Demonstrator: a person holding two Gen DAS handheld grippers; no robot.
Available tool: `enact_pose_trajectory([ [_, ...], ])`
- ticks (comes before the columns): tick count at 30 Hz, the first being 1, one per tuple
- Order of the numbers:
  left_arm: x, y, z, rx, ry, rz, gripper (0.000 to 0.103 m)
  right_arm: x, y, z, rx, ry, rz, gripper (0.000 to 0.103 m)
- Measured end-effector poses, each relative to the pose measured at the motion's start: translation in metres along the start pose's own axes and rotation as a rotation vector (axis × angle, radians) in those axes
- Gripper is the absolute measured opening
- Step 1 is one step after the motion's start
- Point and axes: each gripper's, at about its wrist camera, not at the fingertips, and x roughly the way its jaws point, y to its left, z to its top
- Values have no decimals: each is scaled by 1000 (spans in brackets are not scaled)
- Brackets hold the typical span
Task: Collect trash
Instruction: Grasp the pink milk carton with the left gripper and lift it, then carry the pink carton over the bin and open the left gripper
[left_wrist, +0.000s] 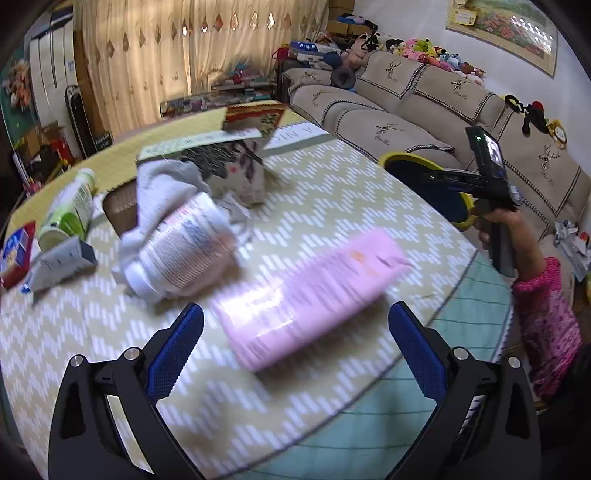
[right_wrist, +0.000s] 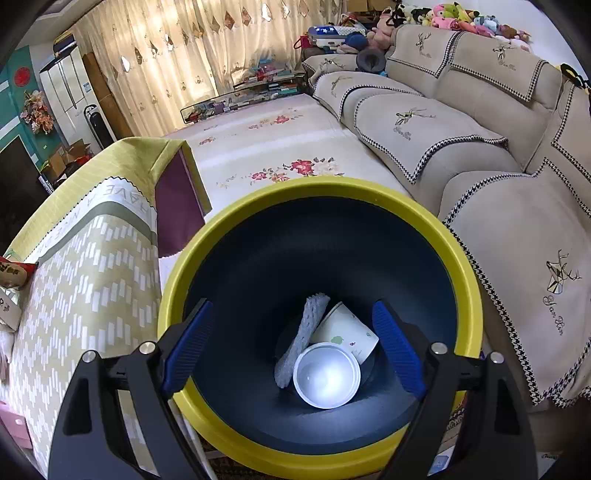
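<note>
Zigzag-patterned cloth covers the desk (left_wrist: 332, 192), with a pink pack (left_wrist: 310, 299) lying near its front edge beside a white bottle (left_wrist: 184, 247) on crumpled tissue. Left gripper (left_wrist: 295, 347) hovers over the pack, fingers spread. Right gripper (right_wrist: 291, 350), fingers spread and empty, hangs over the yellow-rimmed bin (right_wrist: 469, 266) off the desk's right edge, holding a paper cup (right_wrist: 347, 328).

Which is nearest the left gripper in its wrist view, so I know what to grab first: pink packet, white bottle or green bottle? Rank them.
From the left gripper:
1. Pink packet, just ahead between the open fingers.
2. White bottle, ahead-left on the cloth.
3. Green bottle, far left.
</note>
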Motion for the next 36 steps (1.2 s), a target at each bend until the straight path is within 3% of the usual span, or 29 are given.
enact_pose_trajectory([
  [8, 23, 2, 8, 135, -3, -92, 98, 1, -4, -1, 5, 5, 2, 83],
  [12, 20, -15, 5, 170, 21, -222, 98, 1, -4, -1, 2, 9, -1, 83],
  [17, 4, -35, -2, 178, 36, -319, 96, 1, -7, -1, 1, 10, -1, 83],
  [20, 7, -42, 3, 218, 16, -261, 93, 3, -6, -2, 7, 14, 10, 83],
  [22, 21, -43, 6, 224, 38, -236, 84, 1, -6, -3, 8, 12, 20, 83],
  [24, 33, -45, 8, 244, 57, -219, 69, -3, -6, -4, 8, 7, 29, 83],
  [27, 52, -47, 11, 270, 94, -165, 53, -8, -8, -4, 8, -1, 35, 83],
  [30, 54, -48, 13, 264, 96, -160, 39, -13, -13, -3, 10, -10, 36, 84],
  [36, 45, -55, 22, 266, 66, -145, 38, -24, -18, -2, 17, -30, 43, 84],
])
